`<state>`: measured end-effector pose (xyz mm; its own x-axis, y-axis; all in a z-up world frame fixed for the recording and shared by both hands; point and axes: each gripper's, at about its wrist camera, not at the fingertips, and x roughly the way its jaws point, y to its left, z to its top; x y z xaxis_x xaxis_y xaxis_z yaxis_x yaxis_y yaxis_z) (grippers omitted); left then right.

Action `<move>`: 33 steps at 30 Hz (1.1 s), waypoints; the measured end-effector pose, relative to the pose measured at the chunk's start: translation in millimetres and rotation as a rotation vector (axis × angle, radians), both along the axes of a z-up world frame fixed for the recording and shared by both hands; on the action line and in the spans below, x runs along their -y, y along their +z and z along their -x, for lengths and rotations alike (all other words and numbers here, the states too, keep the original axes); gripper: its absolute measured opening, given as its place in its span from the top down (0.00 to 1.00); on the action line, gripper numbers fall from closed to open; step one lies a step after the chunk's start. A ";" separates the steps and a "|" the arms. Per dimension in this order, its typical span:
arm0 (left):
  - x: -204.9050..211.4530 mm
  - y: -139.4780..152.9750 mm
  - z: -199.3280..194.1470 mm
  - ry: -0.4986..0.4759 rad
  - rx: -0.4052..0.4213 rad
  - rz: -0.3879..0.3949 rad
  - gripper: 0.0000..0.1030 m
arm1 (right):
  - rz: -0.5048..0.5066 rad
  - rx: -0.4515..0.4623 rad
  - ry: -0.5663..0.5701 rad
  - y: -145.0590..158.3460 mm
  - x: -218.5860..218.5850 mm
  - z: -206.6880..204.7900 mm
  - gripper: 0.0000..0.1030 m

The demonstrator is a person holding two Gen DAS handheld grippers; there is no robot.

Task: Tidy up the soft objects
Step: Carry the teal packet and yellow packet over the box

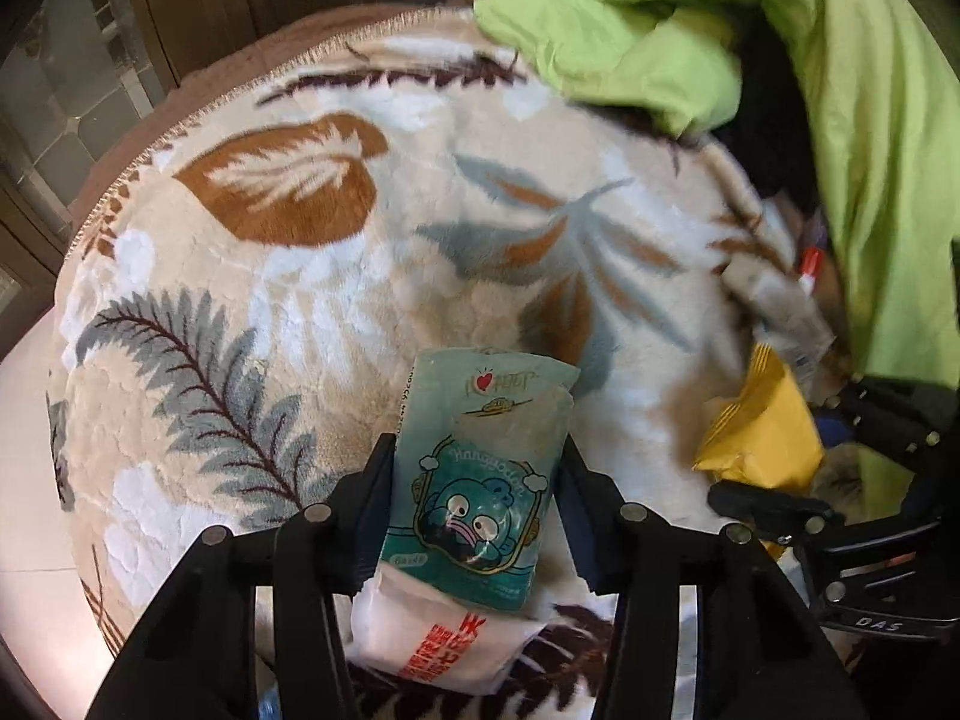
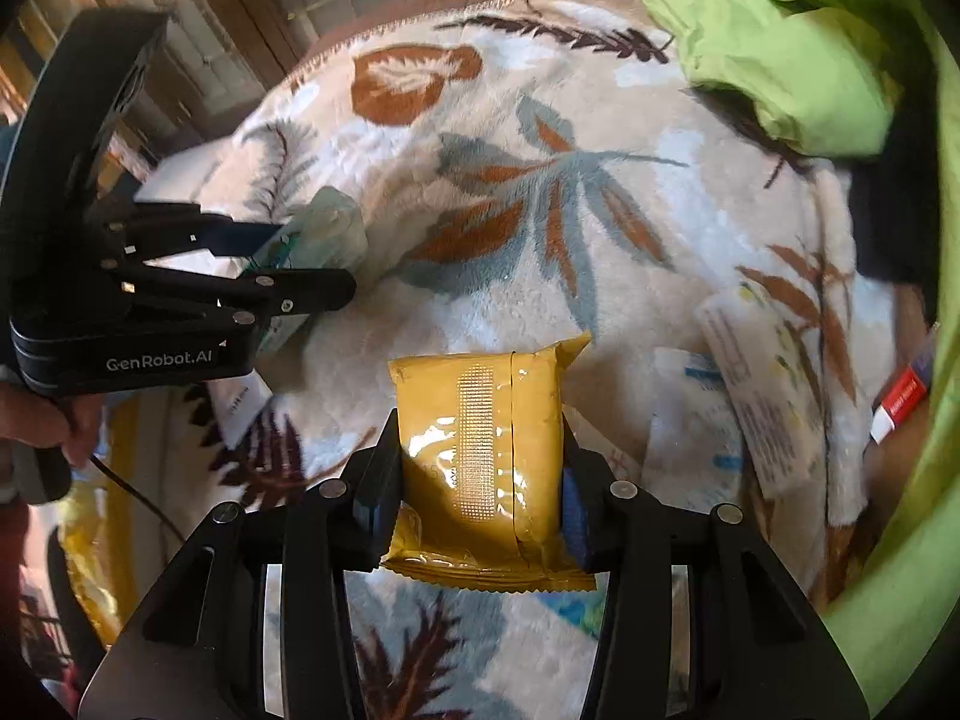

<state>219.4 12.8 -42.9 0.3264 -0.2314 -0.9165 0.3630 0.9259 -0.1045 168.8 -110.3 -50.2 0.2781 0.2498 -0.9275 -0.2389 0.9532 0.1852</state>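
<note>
A teal tissue pack (image 1: 480, 516) with a cartoon print sits upright between the fingers of my left gripper (image 1: 477, 447), and both pads press its sides. Under it lies a white pack (image 1: 444, 642) with red print. In the right wrist view, my right gripper (image 2: 480, 438) is shut on a yellow plastic pack (image 2: 480, 396), seam side up, just above the blanket. The left gripper (image 2: 312, 258) shows at the left there, closed on the teal pack (image 2: 330, 222). The yellow pack (image 1: 762, 420) and right gripper (image 1: 804, 450) appear at the right edge of the left wrist view.
Everything rests on a plush leaf-patterned blanket (image 1: 300, 300) over a rounded surface. A lime-green cloth (image 2: 798, 60) is bunched at the top right. Pale tissue packs (image 2: 756, 396) and a red-and-white item (image 2: 900, 402) lie at the right. A hand (image 2: 36, 414) holds the left gripper's handle.
</note>
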 end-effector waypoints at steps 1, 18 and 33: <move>-1.2 6.5 1.1 0.008 0.013 0.007 0.52 | -0.007 0.008 -0.005 4.2 2.0 3.3 0.58; -26.1 81.6 72.0 0.151 0.154 0.100 0.52 | -0.061 0.096 0.022 58.1 -11.1 50.0 0.58; -121.0 83.6 196.1 0.436 0.104 0.169 0.51 | -0.137 0.101 0.228 76.7 -109.6 97.9 0.58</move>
<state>23.4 133.9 40.8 0.5139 -0.1953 -0.8353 -0.0392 0.9674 -0.2503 71.0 -0.7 26.5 0.2895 0.4381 -0.8510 -0.4683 0.8402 0.2732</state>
